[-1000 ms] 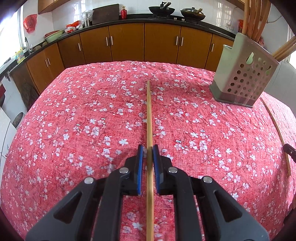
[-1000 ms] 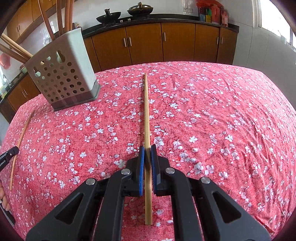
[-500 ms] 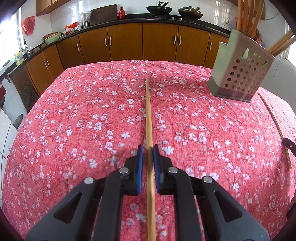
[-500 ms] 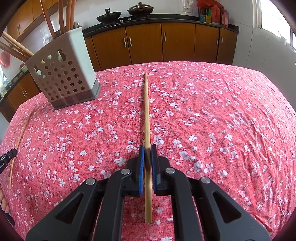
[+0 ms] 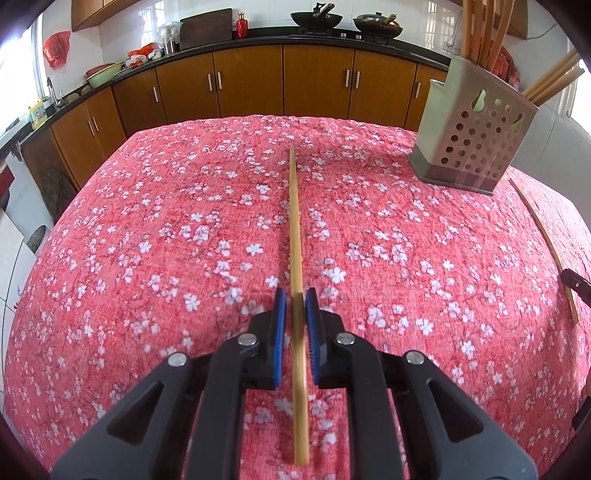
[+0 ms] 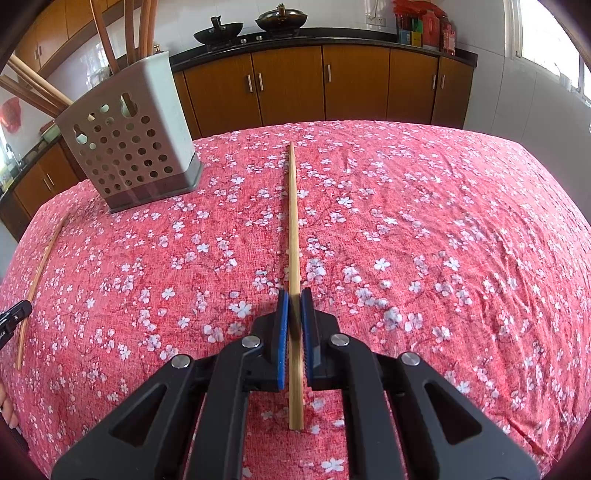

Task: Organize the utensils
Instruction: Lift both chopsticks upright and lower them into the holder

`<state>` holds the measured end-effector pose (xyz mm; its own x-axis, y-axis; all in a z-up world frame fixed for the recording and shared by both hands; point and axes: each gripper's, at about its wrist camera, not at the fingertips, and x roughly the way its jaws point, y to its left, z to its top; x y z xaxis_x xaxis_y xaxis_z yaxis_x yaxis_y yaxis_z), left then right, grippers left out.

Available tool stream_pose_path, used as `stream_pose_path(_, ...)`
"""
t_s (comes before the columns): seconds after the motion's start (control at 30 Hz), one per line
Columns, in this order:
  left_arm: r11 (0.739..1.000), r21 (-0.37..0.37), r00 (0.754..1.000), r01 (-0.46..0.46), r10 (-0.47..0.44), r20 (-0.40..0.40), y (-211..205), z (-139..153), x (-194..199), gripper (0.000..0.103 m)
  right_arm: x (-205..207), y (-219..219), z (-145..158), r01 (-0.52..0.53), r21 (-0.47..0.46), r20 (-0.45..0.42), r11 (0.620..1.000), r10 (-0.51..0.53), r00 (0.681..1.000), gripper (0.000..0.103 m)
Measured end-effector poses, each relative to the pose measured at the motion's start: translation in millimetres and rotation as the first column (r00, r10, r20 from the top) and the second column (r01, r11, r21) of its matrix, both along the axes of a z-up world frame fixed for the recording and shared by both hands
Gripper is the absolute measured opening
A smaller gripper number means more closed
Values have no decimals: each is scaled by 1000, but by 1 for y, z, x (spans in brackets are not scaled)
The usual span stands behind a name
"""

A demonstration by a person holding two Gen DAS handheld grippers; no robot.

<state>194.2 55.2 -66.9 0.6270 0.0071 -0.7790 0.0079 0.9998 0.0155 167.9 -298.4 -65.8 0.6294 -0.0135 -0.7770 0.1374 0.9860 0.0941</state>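
My left gripper (image 5: 294, 295) is shut on a bamboo chopstick (image 5: 295, 221) that points forward, just above the red floral tablecloth (image 5: 166, 240). My right gripper (image 6: 294, 297) is shut on a second bamboo chopstick (image 6: 293, 221), also pointing forward over the cloth. A grey perforated utensil holder (image 5: 472, 136) with several wooden utensils stands at the far right in the left wrist view and at the far left in the right wrist view (image 6: 129, 147). Each gripper's chopstick shows at the edge of the other view (image 5: 546, 240) (image 6: 37, 280).
Brown kitchen cabinets (image 5: 251, 85) and a dark counter with woks (image 5: 314, 18) run behind the table. The table's far edge lies just beyond the chopstick tips. The right gripper's tip (image 5: 576, 282) shows at the right edge of the left wrist view.
The left gripper has drawn back and lifted slightly with its chopstick, so the holder looks farther. The right gripper has hardly moved.
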Motion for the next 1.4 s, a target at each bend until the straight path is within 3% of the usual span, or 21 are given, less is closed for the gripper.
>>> stream_pose_path(0.33, 999, 31, 1000, 32, -31, -2, 1, 10, -12, 8, -26, -12, 12, -5, 30, 20, 1000, 5, 1000, 8)
stream_pose_path(0.7, 999, 29, 990, 46, -50, 133, -6, 65, -20, 8, -43, -24, 53, 5, 13, 118, 1000, -6, 993, 8)
stream_pose_path(1.03, 998, -37, 937, 49, -33, 348, -6, 152, -26, 8, -45, -24, 129, -12, 2, 335, 1000, 11, 942, 8)
stream_pose_path(1.4, 985, -95, 900, 145, -92, 426, -34, 200, -27, 8, -40, 0, 180, -118, 47, 454, 992, 85, 887, 7)
